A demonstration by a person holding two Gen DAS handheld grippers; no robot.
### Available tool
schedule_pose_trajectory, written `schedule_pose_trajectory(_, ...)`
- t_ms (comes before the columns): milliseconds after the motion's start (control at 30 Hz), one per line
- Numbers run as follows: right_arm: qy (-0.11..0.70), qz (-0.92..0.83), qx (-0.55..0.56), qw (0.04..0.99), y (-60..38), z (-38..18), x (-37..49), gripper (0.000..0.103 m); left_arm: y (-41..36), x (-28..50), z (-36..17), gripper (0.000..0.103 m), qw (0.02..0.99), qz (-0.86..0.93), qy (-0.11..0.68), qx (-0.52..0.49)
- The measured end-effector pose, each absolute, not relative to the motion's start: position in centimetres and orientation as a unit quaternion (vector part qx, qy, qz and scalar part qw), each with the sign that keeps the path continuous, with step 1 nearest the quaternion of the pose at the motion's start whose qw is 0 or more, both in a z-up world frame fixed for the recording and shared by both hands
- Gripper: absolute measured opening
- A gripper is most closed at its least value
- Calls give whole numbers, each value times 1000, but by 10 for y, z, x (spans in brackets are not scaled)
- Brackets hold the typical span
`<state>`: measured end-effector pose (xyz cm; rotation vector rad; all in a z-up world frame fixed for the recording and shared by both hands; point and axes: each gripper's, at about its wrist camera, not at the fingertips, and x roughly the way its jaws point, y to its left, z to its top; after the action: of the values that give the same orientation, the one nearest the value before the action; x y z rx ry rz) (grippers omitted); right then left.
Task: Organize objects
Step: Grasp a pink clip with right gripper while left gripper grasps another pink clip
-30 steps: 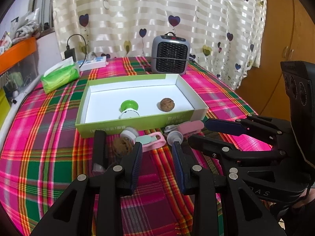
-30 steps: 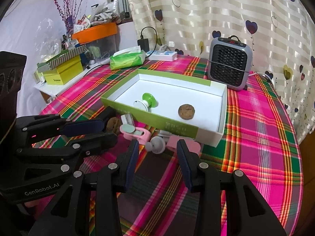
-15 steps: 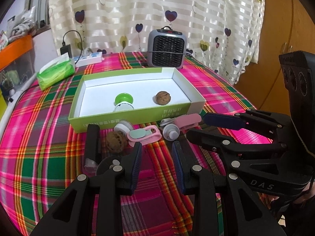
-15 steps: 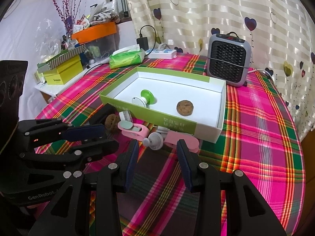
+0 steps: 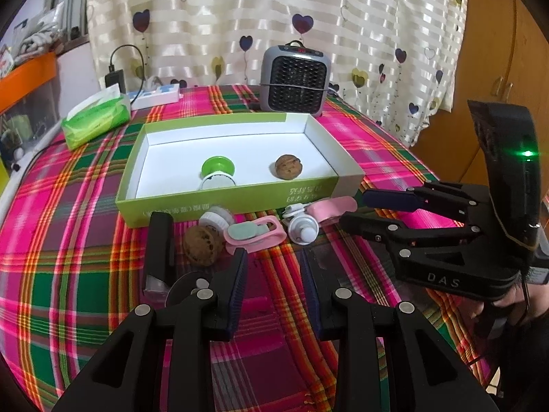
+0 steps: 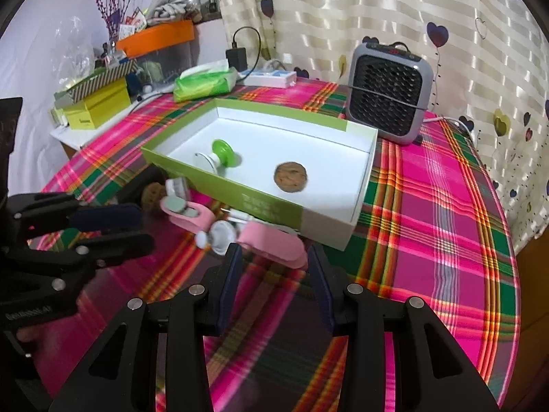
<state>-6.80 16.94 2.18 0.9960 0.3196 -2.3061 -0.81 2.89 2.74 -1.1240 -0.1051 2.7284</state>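
A green box [image 5: 219, 202] [image 6: 260, 202] with a white inside holds a green-topped suction cup [image 5: 218, 171] [image 6: 219, 152] and a walnut [image 5: 289, 167] [image 6: 290, 176]. In front of it lie a second walnut [image 5: 202, 244] [image 6: 153, 195], a pink clip with a grey pad [image 5: 255, 233] [image 6: 187, 214], a white suction cup [image 5: 303, 231] [image 6: 216, 237], a second pink clip [image 5: 331, 205] [image 6: 274, 245] and a black bar [image 5: 158, 250]. My left gripper [image 5: 274, 271] is open and empty near the first clip. My right gripper [image 6: 274, 267] is open, its jaws either side of the second pink clip.
A grey fan heater [image 5: 295, 80] [image 6: 389, 91] stands behind the box. A green tissue pack [image 5: 96, 116] [image 6: 206, 84], a white power strip [image 5: 156, 96] and stacked boxes [image 6: 96, 99] sit at the back left. The plaid tablecloth's edge [image 6: 511, 240] curves at the right.
Both grippers have moved forward towards the items in front of the box. The right gripper's jaws now flank the second pink clip. Both stay open.
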Motion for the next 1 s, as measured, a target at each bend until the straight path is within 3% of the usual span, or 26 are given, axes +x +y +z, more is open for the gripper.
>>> schedule_pose_trajectory(667,154,-812,389,406,157,13,-63,41,17,-19,22,28,85,917,-52,-386)
schedule_pose_trajectory(900,162,-822,390,381,152,9,-71,41,13,-31,25,28,87,918,-38,-384)
schedule_pose_trajectory(1000,165,-822,393,378,149,6,-73,19,12,-38,23,28,92,917,-34,-387)
